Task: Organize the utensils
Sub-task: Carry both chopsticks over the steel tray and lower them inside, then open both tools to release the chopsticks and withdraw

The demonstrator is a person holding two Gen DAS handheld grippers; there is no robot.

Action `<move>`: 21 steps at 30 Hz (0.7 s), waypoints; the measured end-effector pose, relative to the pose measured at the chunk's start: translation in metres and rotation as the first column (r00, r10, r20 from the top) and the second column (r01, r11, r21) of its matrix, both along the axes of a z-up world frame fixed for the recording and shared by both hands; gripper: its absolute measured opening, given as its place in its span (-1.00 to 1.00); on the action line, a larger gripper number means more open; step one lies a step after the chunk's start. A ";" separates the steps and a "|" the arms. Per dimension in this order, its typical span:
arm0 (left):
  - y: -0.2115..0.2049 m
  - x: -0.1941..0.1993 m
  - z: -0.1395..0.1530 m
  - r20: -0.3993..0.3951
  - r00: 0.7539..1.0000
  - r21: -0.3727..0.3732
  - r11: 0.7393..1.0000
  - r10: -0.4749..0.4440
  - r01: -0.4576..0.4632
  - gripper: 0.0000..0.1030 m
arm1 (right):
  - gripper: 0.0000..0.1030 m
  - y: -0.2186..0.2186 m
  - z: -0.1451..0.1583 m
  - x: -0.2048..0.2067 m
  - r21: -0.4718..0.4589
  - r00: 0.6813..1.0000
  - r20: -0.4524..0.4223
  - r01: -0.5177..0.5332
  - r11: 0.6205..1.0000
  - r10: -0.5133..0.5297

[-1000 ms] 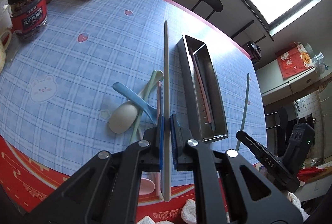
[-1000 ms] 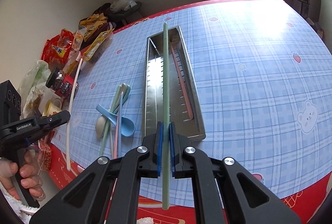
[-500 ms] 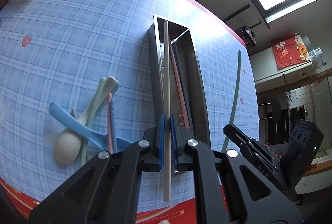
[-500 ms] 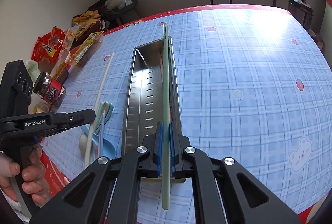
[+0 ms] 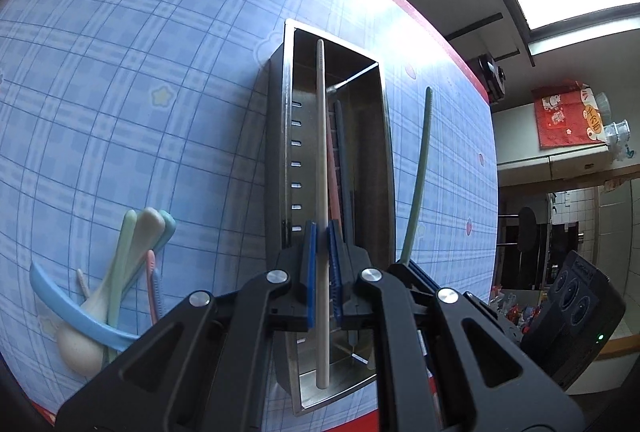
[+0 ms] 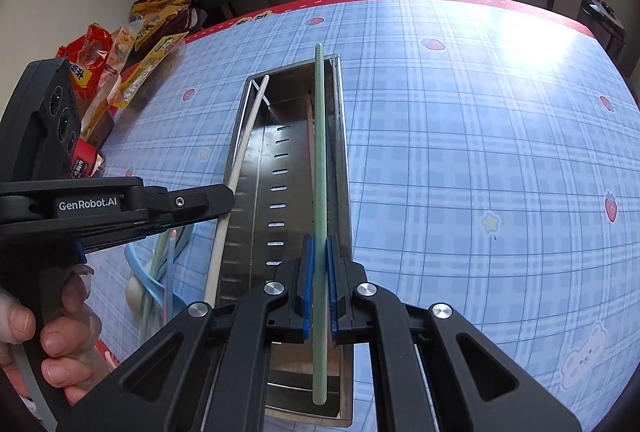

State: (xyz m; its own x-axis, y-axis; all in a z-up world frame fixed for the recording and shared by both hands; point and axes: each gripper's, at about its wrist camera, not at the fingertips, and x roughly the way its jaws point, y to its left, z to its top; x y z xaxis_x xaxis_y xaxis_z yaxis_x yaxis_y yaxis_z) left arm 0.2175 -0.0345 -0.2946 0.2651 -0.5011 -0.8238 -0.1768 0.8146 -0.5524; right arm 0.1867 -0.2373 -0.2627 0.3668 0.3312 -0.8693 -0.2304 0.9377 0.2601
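- Tray (image 5: 280,135) of steel, long and narrow, runs from near to far on the blue checked desk (image 5: 120,91) in the left wrist view; a row of slots lines its left wall.
- Inside it lie a pink chopstick (image 5: 333,167) and a dark blue chopstick (image 5: 345,167), side by side along the floor.
- The left gripper (image 5: 322,264) has its jaws clamped narrow on a cream chopstick (image 5: 321,135), which lines up over the tray's length.
- Left of the tray, on the desk, sits a pile of spoons and chopsticks (image 5: 120,272) in cream, green, blue and pink.
- Right of the tray, a green chopstick (image 5: 420,167) sticks up from the other gripper.
- In the right wrist view, the right gripper (image 6: 319,284) has its jaws closed narrow on the green chopstick (image 6: 320,159), held along the tray's (image 6: 240,151) right wall.
- The cream chopstick (image 6: 236,175) crosses the tray's left rim, held by the left gripper (image 6: 224,199); a hand (image 6: 44,328) grips its handle.
- Snack packets (image 6: 120,55) crowd the desk's far left corner.
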 end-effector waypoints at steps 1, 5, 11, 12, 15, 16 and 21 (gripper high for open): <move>-0.002 0.002 -0.001 -0.001 1.000 0.005 1.000 -0.002 0.002 -0.80 | -0.87 0.002 -0.001 0.001 -0.003 1.000 -0.006 -0.006 1.000 0.006; -0.010 0.013 0.001 0.008 1.000 0.006 1.000 0.000 0.000 -0.53 | -0.68 0.007 0.001 0.003 -0.024 1.000 0.009 -0.014 1.000 0.014; 0.001 0.007 0.034 0.125 0.992 0.042 0.999 -0.013 0.008 0.09 | 0.27 -0.001 0.024 -0.006 -0.013 0.996 0.083 0.026 1.000 -0.024; 0.005 0.005 0.042 0.152 0.988 0.059 0.998 -0.014 0.005 0.15 | 0.38 -0.004 0.029 -0.009 -0.009 0.994 0.100 0.034 0.999 -0.033; 0.014 -0.002 0.065 0.221 0.975 0.124 0.992 -0.025 -0.003 0.56 | 0.71 -0.012 0.040 -0.017 -0.018 0.988 0.134 0.073 0.997 -0.070; 0.015 -0.004 0.072 0.239 0.971 0.147 0.989 -0.030 -0.005 0.67 | 0.78 -0.016 0.043 -0.019 -0.010 0.987 0.141 0.081 0.997 -0.079; 0.039 -0.022 0.097 0.291 0.954 0.262 0.965 -0.065 -0.015 0.82 | 0.89 -0.033 0.055 -0.036 0.001 0.979 0.159 0.129 0.992 -0.127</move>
